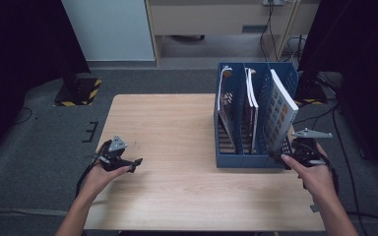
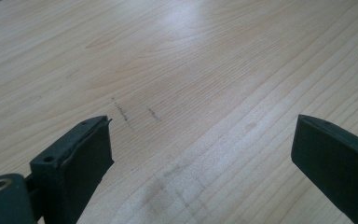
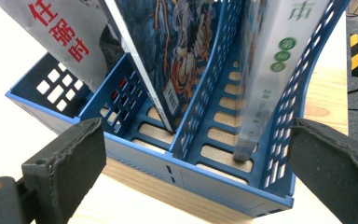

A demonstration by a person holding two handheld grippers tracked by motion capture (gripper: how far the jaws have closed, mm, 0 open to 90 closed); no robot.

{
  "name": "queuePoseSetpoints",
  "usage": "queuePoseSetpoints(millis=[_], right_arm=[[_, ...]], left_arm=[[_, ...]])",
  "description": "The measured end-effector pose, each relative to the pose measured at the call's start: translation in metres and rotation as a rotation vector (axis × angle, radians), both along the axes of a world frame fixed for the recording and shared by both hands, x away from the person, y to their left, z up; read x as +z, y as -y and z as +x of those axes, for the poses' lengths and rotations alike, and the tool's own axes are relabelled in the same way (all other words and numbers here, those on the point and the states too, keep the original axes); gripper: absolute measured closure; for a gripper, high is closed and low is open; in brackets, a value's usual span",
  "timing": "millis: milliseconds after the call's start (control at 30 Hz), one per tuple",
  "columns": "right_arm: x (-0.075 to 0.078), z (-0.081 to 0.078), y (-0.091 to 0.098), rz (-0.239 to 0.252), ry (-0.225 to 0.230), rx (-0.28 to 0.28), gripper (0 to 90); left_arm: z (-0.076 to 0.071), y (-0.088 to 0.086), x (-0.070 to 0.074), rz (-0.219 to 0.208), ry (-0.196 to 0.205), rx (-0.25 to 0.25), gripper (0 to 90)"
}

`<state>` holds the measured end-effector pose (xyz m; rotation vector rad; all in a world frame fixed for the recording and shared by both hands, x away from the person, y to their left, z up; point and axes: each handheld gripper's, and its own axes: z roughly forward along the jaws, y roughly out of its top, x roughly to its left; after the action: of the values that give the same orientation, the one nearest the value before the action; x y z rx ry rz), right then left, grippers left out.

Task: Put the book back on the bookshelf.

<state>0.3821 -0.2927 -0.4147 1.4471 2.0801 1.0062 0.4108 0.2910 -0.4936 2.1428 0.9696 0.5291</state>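
A blue three-slot file rack (image 1: 241, 160) stands on the right half of the wooden table (image 1: 167, 128). Each slot holds one leaning book: a grey one with red characters (image 3: 60, 42) in the left slot, a blue illustrated one (image 3: 168, 51) in the middle, and a thick white-spined one (image 3: 279, 70) in the right. My right gripper (image 3: 196, 140) is open, close to the rack's near right corner, with nothing between its pads. It also shows in the high view (image 1: 283, 153). My left gripper (image 1: 134, 165) rests low at the table's near left, open over bare wood (image 2: 200, 135).
Faint dark scuff marks (image 2: 121, 112) lie on the wood ahead of the left gripper. The table's right edge (image 1: 312, 196) runs just beside the rack. Beyond the table is grey carpet with cables (image 1: 339, 142) and a yellow-black striped base (image 1: 81, 91).
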Motion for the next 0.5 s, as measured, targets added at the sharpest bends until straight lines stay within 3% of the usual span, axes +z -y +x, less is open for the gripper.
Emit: queuePoseSetpoints(millis=[500], right_arm=[[-0.013, -0.006, -0.011, -0.002, -0.011, 0.017, 5.0]], left_arm=[[0.0, 0.001, 0.0, -0.012, -0.002, 0.002, 3.1]])
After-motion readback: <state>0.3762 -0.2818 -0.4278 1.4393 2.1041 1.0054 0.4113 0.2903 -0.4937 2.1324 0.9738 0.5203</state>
